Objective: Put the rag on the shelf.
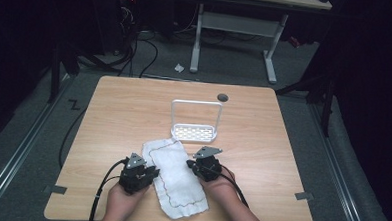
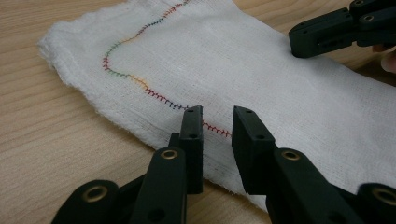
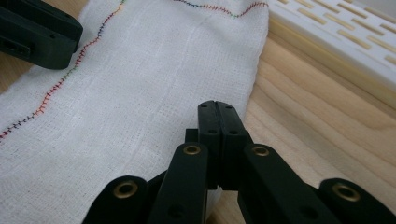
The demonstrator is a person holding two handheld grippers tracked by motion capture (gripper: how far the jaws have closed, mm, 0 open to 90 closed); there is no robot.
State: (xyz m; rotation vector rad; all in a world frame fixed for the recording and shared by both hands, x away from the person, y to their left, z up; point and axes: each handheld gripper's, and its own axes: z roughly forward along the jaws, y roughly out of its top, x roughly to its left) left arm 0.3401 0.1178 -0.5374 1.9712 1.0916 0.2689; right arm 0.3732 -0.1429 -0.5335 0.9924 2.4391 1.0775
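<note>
Near the table's (image 1: 108,116) front edge, your white cloth (image 1: 173,177) lies flat (multicoloured stitching along its border), bare wood either side. Left gripper (image 2: 218,122) jaws apart over its near edge; right gripper (image 3: 218,108) jaws together above its other edge, beside the white rack (image 1: 195,133).

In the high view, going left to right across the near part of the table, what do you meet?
Left hand-held gripper → white cloth with coloured stitching → right hand-held gripper.
</note>
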